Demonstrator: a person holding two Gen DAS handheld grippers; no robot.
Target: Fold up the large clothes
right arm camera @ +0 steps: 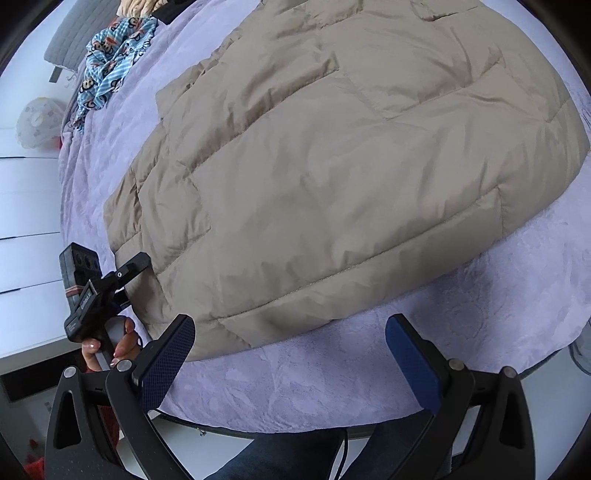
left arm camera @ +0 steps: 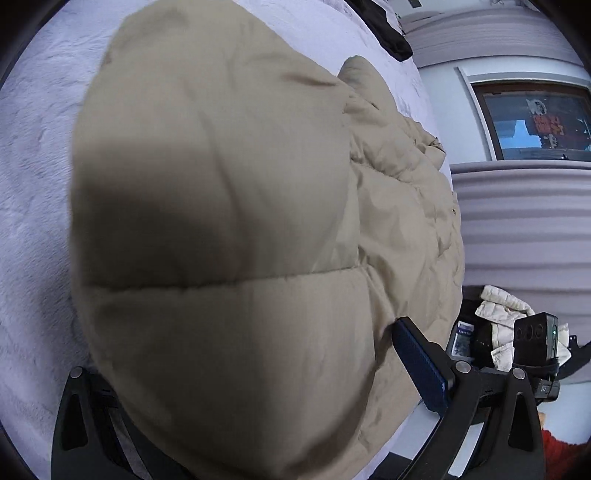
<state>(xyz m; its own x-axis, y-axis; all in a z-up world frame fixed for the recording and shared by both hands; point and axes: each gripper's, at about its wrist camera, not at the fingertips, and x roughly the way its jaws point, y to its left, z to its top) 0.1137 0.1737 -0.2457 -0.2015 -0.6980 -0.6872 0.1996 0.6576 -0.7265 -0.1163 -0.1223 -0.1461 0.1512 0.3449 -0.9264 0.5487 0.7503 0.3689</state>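
A large beige puffer jacket [right arm camera: 332, 166] lies spread on a lilac blanket [right arm camera: 332, 380] covering the bed. In the left wrist view a puffy part of the jacket [left arm camera: 221, 221] bulges right up against the camera. My left gripper [left arm camera: 291, 365] stands open around it. One blue pad [left arm camera: 417, 362] shows and the other finger is hidden under the fabric. From the right wrist view the left gripper [right arm camera: 135, 266] meets the jacket's left edge, held by a hand [right arm camera: 122, 343]. My right gripper [right arm camera: 291, 354] is open over bare blanket, just short of the jacket's hem, holding nothing.
A blue patterned garment [right arm camera: 114, 55] lies crumpled at the bed's far left, and a black garment [left arm camera: 388, 33] at the far end. Beside the bed are a cream garment [left arm camera: 506, 310], grey ribbed padding [left arm camera: 524, 229] and a window [left arm camera: 535, 122]. The bed's edge [right arm camera: 295, 432] is close below the right gripper.
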